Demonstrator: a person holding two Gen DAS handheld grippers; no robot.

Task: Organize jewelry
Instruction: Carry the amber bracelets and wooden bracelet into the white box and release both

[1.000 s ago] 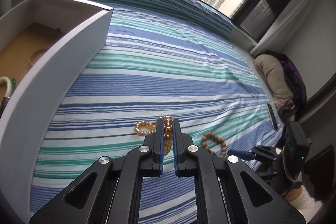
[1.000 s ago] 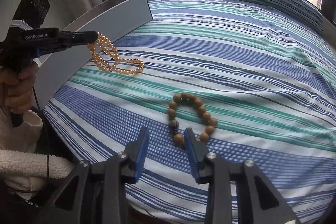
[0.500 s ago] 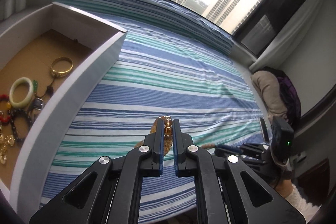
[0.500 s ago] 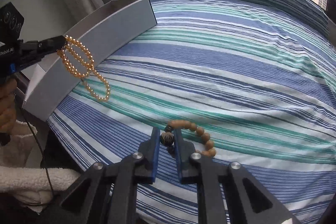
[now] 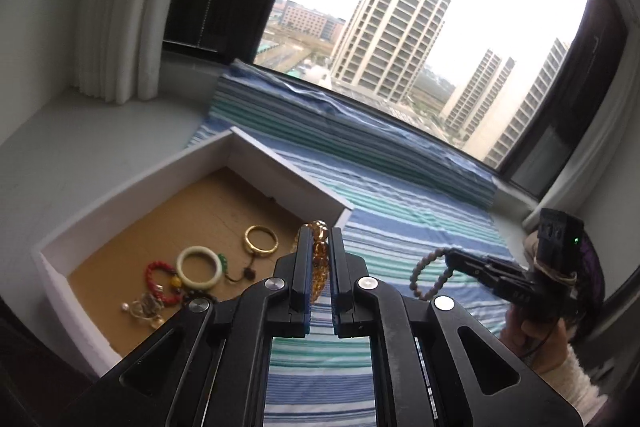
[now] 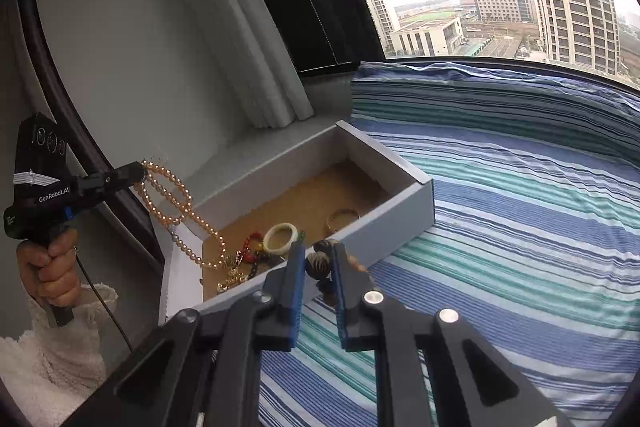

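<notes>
Left tongs (image 5: pixel 319 269) pinched tight on amber beads (image 5: pixel 318 255), strand dangling. Right tongs (image 6: pixel 318 267) clamped on wooden bracelet (image 6: pixel 319 264), lifted beside tray (image 6: pixel 384 231).

light source: overcast daylight through the window (image 5: pixel 420 39), from about 12 to 2 o'clock
glare: sky blown out to plain white in both views
shadows: soft and faint; the drawer (image 5: pixel 132 203) floor stays evenly lit
dim parts: gripper bodies near 6 o'clock read almost black
distortion: strong fisheye bending, dark corner vignette
focus: sharp centre, slight softness toward the rims
</notes>
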